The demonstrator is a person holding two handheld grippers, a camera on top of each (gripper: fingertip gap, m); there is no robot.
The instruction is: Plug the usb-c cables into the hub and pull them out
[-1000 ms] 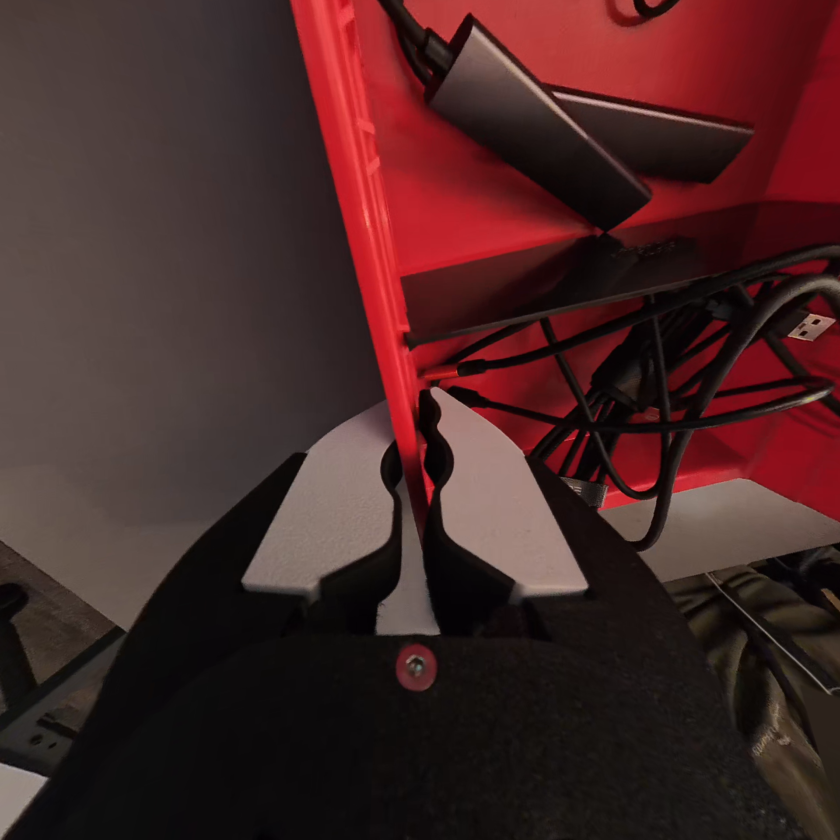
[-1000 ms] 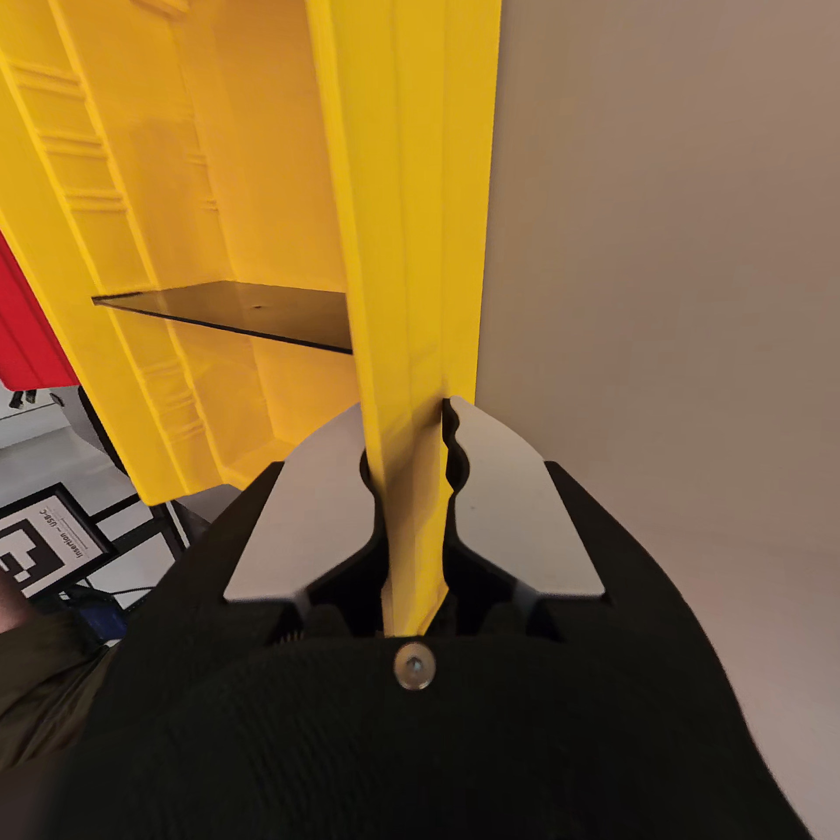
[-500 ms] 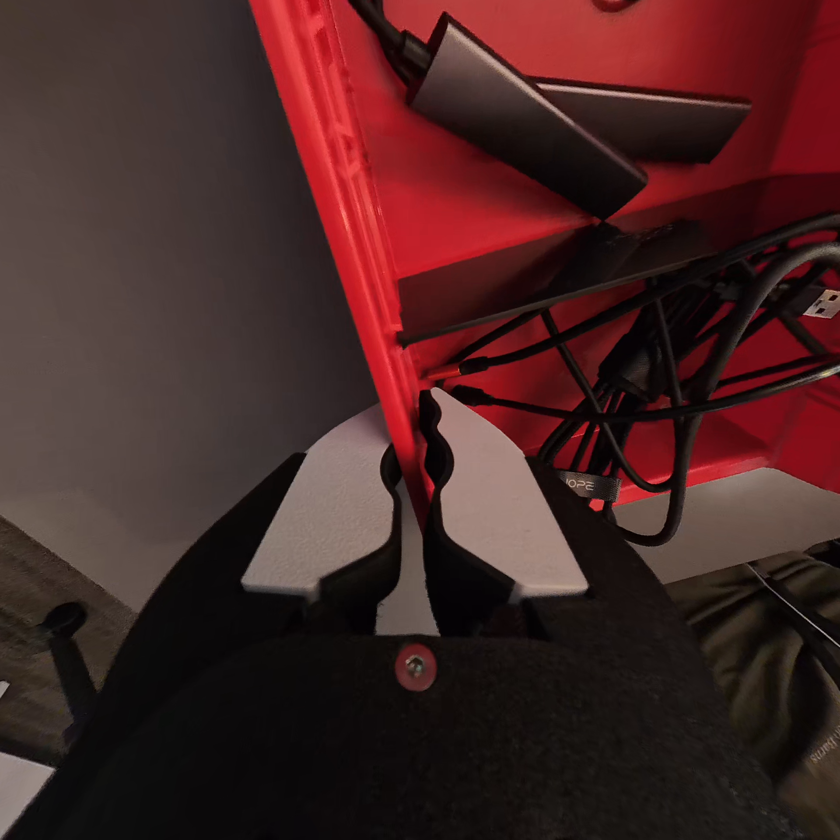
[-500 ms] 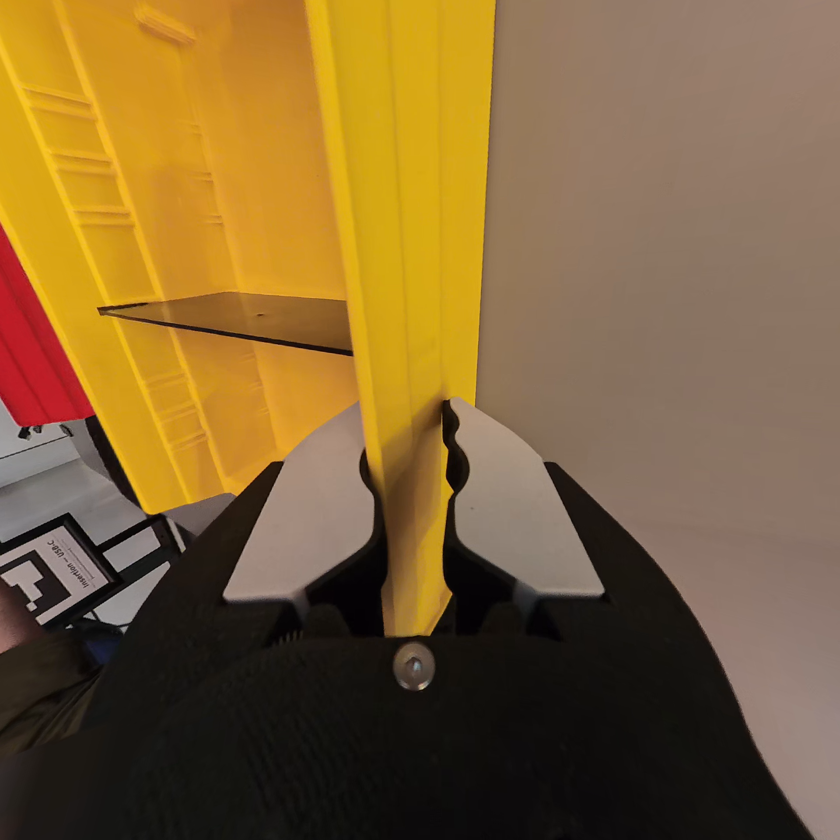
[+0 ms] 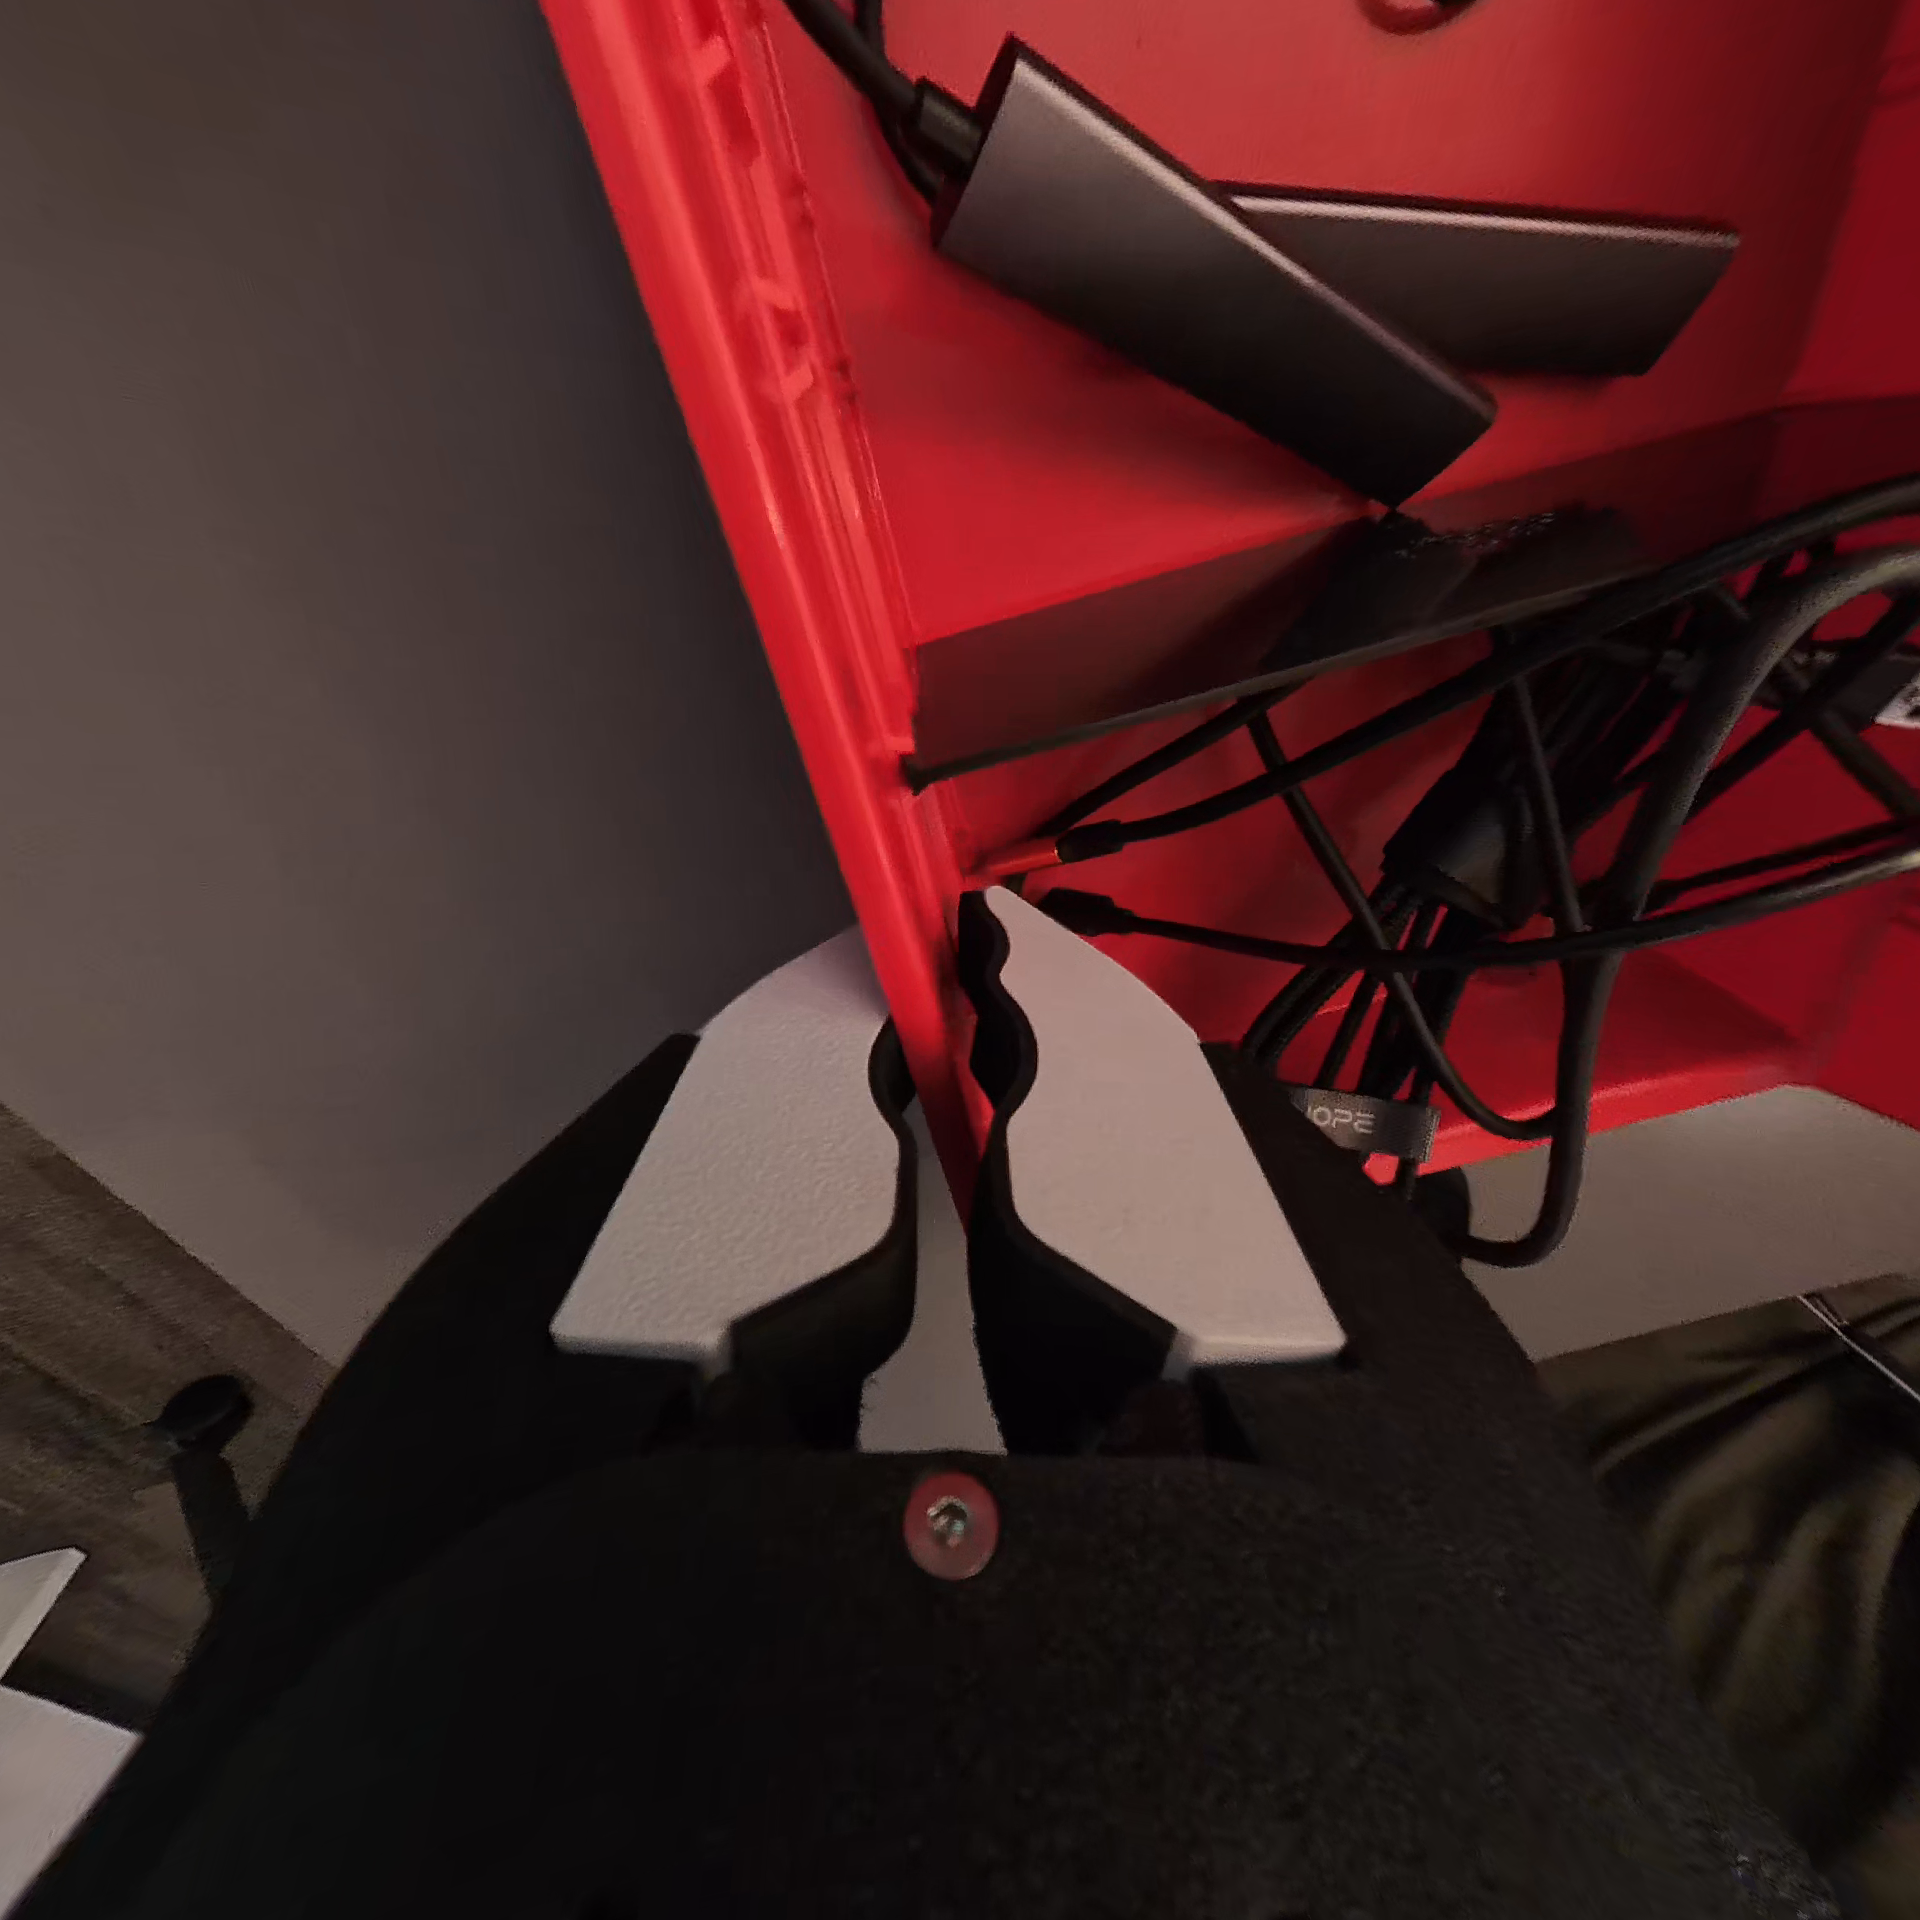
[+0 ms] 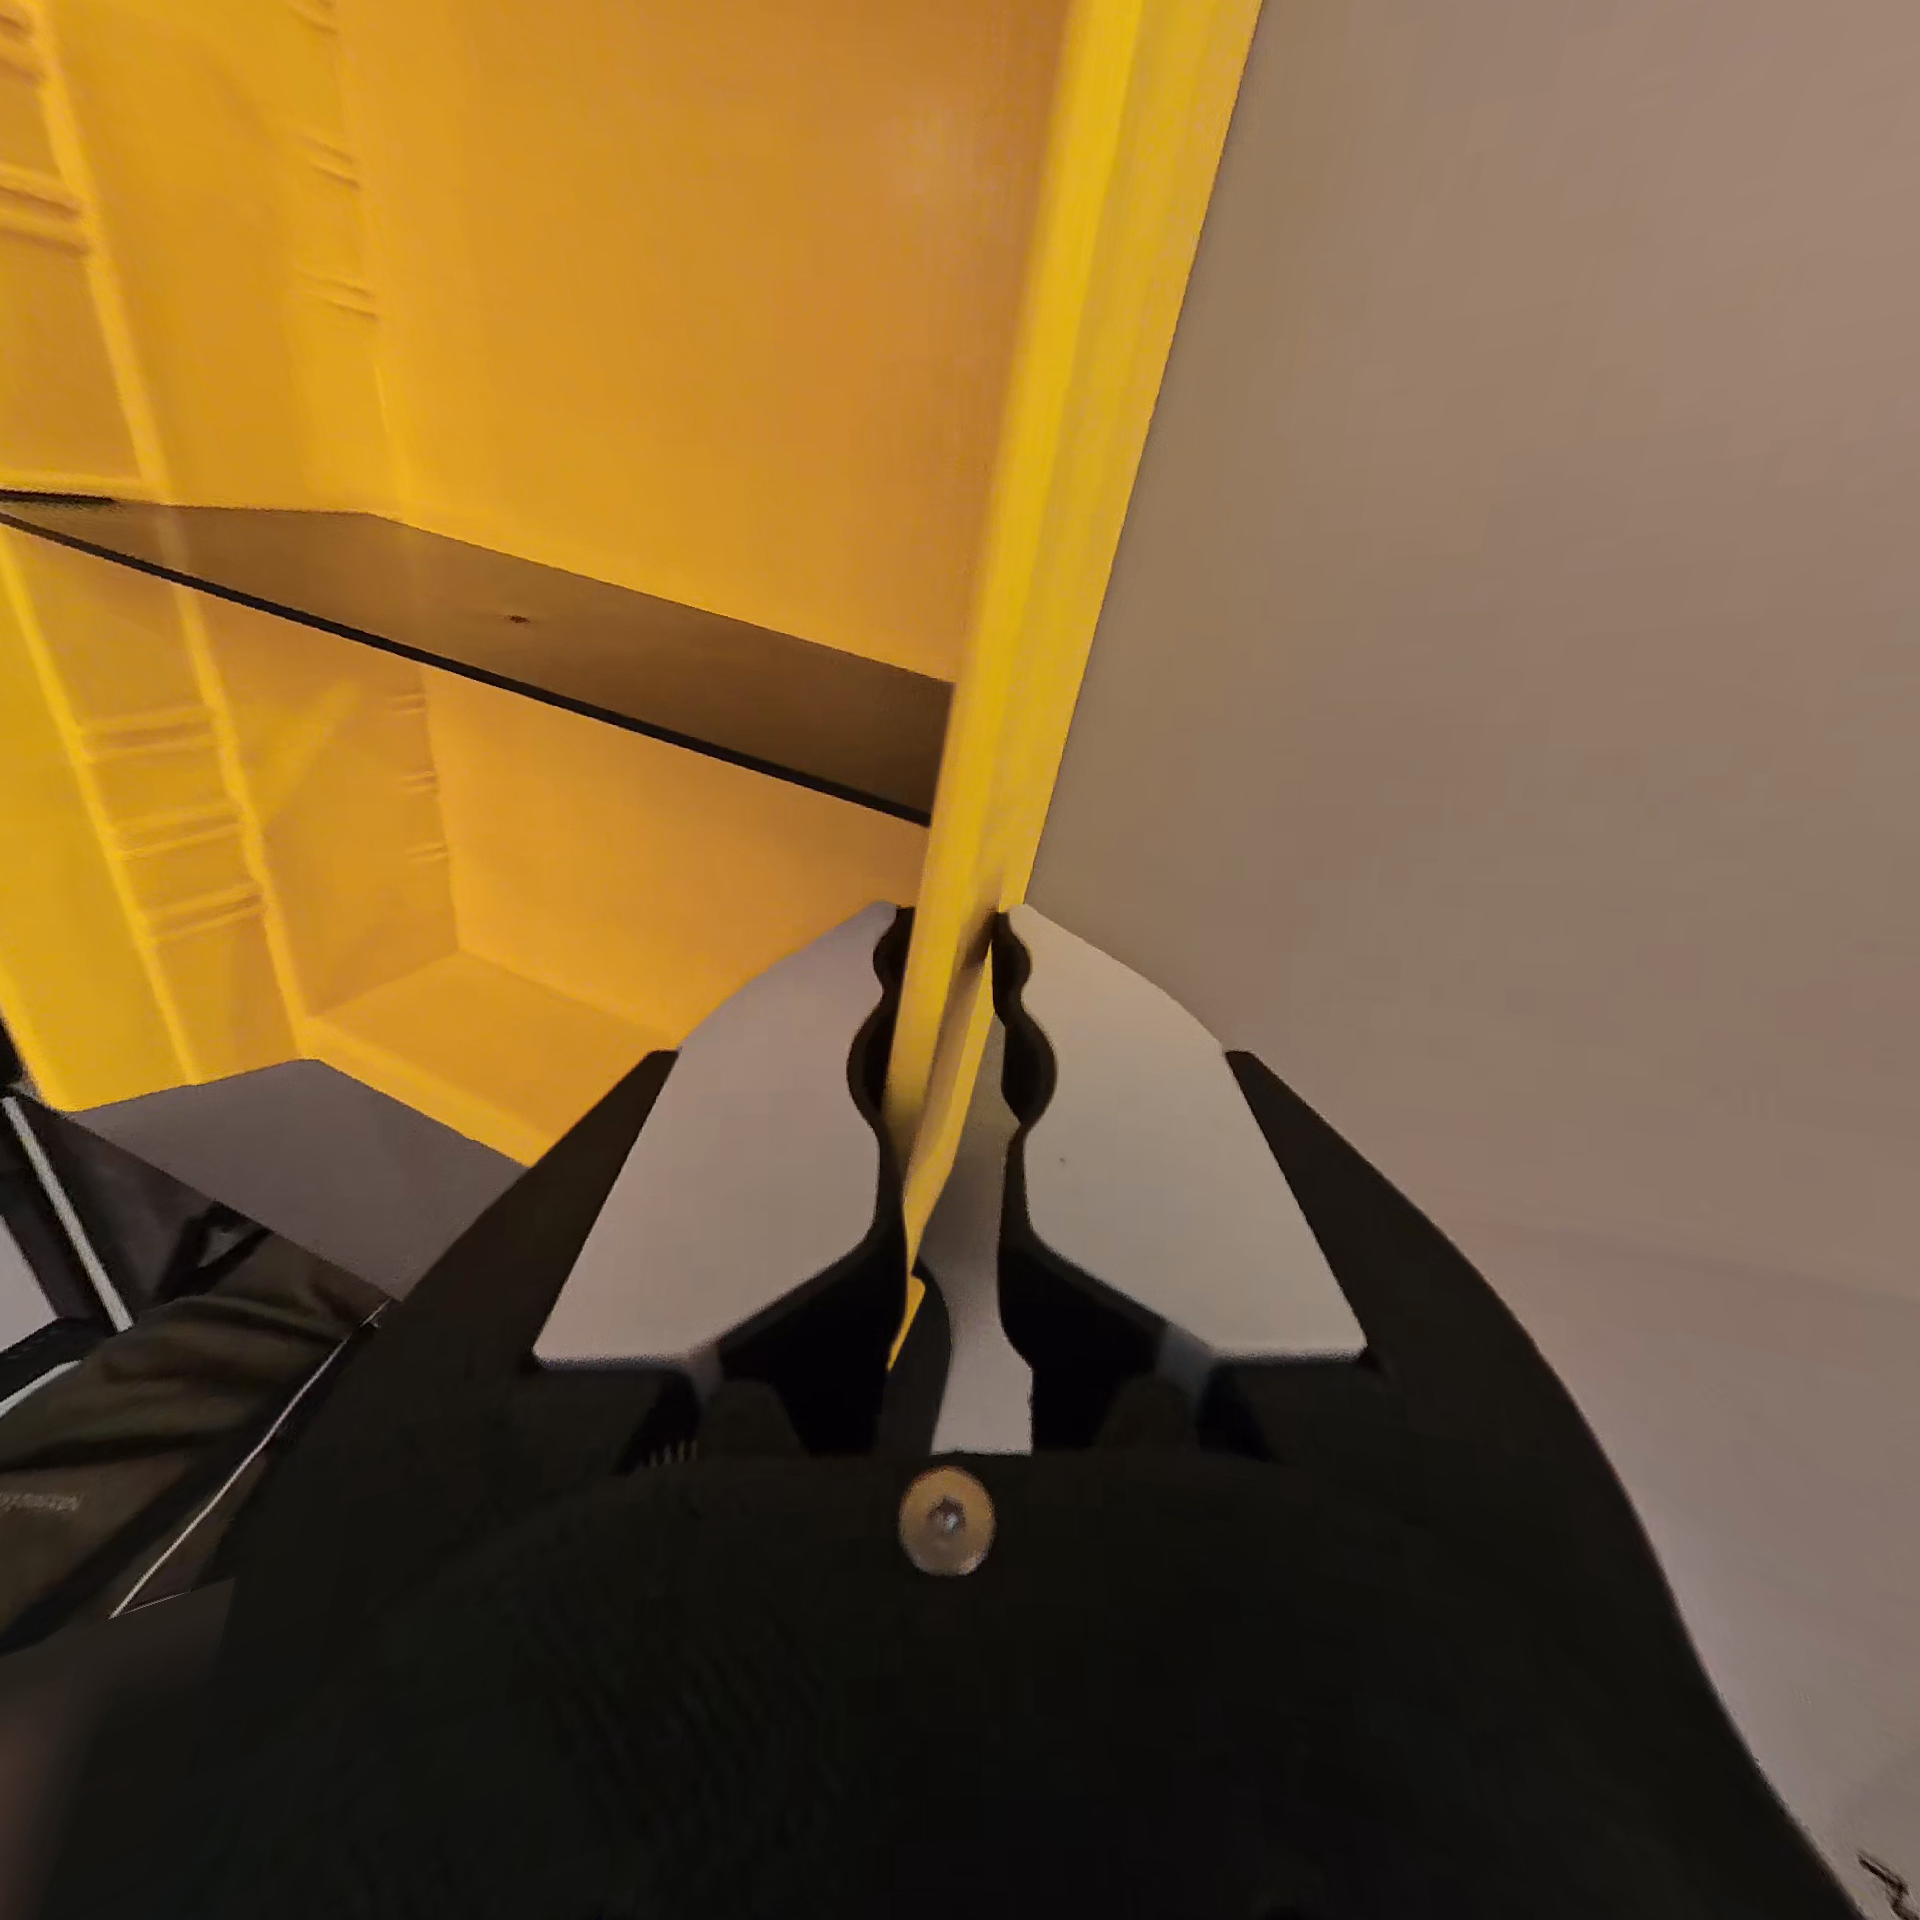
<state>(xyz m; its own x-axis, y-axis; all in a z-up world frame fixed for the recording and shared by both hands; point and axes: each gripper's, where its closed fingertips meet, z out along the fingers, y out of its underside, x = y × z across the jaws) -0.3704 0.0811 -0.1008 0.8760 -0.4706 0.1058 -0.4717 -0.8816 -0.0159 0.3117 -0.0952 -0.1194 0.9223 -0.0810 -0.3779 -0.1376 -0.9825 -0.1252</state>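
My left gripper is shut on the left wall of a red bin. A dark divider splits the bin. Two grey hubs lie crossed in the far compartment, one with a black cable plugged in. A tangle of black cables fills the near compartment, with two small plugs lying just past my fingertips. My right gripper is shut on the right wall of a yellow bin. That bin has a dark divider and shows nothing inside.
Both bins rest on a pale tabletop. A person's olive garment is at the near table edge in the left wrist view. Carpeted floor shows at the lower left there. One cable loop hangs over the red bin's near wall. Across from one pair of fingers to the other is roughly 70 cm.
The right view has swung left across the yellow bin. Its wall now leans right and looks thinner between the fingers. The red bin and marker card have left that view. The left view shifted only slightly.
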